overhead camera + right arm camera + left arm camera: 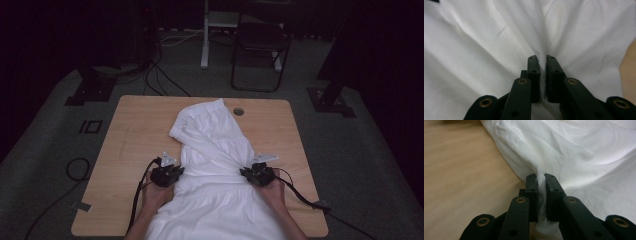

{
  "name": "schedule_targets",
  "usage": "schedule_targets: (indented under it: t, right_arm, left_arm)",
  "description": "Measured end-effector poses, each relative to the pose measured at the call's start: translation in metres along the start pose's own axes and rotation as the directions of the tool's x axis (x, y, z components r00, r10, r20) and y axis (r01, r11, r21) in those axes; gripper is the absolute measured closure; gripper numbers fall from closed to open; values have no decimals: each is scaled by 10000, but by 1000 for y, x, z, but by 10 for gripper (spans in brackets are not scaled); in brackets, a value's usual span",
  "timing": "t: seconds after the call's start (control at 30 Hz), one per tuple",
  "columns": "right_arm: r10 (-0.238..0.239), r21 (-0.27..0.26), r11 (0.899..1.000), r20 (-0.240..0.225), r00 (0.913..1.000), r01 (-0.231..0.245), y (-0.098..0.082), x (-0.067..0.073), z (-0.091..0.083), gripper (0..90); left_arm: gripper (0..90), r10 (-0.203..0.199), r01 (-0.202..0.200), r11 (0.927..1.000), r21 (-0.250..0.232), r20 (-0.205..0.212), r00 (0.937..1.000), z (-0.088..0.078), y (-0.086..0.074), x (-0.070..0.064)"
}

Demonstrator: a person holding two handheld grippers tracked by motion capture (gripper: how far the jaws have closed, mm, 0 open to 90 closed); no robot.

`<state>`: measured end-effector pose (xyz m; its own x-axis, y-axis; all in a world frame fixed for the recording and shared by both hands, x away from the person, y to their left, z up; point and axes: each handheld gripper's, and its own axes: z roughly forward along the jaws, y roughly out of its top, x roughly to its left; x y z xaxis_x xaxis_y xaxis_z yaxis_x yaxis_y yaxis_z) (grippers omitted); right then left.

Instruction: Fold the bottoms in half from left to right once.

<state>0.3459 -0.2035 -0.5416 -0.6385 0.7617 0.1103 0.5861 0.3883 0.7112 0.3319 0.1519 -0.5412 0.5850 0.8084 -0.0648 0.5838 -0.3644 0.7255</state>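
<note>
A white garment point(212, 150) lies crumpled down the middle of the wooden table point(135, 125), its near end hanging over the front edge. My left gripper point(170, 172) sits at the cloth's left edge, shut on a pinched fold of the white garment point(574, 150); the left gripper point(541, 178) has fabric bunched between its black jaws. My right gripper point(256, 172) is at the garment's right edge. That right gripper point(542, 60) is shut on a fold of the white garment point(499, 37) too. The person's hands hold both tools from below.
A round cable hole point(238, 111) sits near the table's far edge. Cables point(300, 197) trail from both grippers across the tabletop. A dark chair point(260, 45) and stand legs are on the carpet beyond the table.
</note>
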Motion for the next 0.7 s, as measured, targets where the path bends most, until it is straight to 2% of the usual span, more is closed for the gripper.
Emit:
schedule_targets:
  t: [0.03,0.07,0.13,0.17,0.2,0.23,0.27,0.3,0.33,0.4,0.43,0.47,0.5,0.53,0.57,0.6,0.63,0.67,0.7]
  right_arm:
    - [-2,241,9997,-231,9997,7,-5,6,-7,814]
    - [-2,241,9997,-231,9997,7,-5,6,-7,814]
    - [-356,248,9991,-67,9993,358,-4,10,-12,711]
    - [-769,-185,9969,82,9970,770,2,12,-16,579]
    - [-769,-185,9969,82,9970,770,2,12,-16,579]
    - [-904,-435,9949,168,9958,910,15,14,-16,502]
    - [-904,-435,9949,168,9958,910,15,14,-16,502]
    - [-1152,-742,9904,208,9931,1165,30,17,-13,457]
    - [-1152,-742,9904,208,9931,1165,30,17,-13,457]
    - [-1358,-813,9873,125,9907,1363,42,22,-5,413]
    - [-1683,-822,9822,143,9856,1689,52,30,7,373]
    - [-1683,-822,9822,143,9856,1689,52,30,7,373]
    - [-2058,-612,9766,167,9785,2064,61,38,21,308]
    - [-2058,-612,9766,167,9785,2064,61,38,21,308]
    - [-2225,-205,9746,151,9748,2228,68,44,37,274]
    - [-2225,-205,9746,151,9748,2228,68,44,37,274]
    - [-2563,144,9666,389,9658,2559,72,46,52,327]
    - [-2563,144,9666,389,9658,2559,72,46,52,327]
    - [-2880,433,9575,952,9529,2851,74,43,58,506]
  left_arm:
    - [826,184,-184,9998,-33,-62,9998,-2,-3,-3]
    - [824,184,-184,9998,-33,-62,9998,-2,-3,-3]
    - [817,139,-140,9999,-47,-55,9999,-1,-2,-3]
    - [809,91,-91,10000,-30,-15,10000,0,-1,-2]
    - [807,91,-91,10000,-30,-15,10000,0,-1,-2]
    - [807,120,-120,9999,-63,-50,9999,0,-1,-3]
    - [807,161,-161,9999,-57,-90,9998,1,-1,-3]
    - [787,352,-354,9993,-87,-175,9992,1,-1,-4]
    - [775,352,-354,9993,-87,-175,9992,1,-1,-4]
    - [761,351,-354,9993,-108,-202,9992,1,-1,-3]
    - [742,284,-287,9995,-156,-195,9994,1,-1,-2]
    - [733,284,-287,9995,-156,-195,9994,1,-1,-2]
    - [720,286,-290,9994,-176,-233,9993,1,-1,-2]
    - [720,258,-263,9994,-204,-268,9993,1,-1,-3]
    - [699,251,-258,9995,-202,-315,9992,1,-2,-3]
    - [699,245,-253,9995,-212,-361,9990,1,-2,-3]
    - [676,233,-242,9994,-231,-383,9990,1,-2,-3]
    - [676,209,-219,9995,-239,-397,9990,1,-3,-3]
    - [665,214,-224,9995,-237,-416,9989,1,-3,-2]
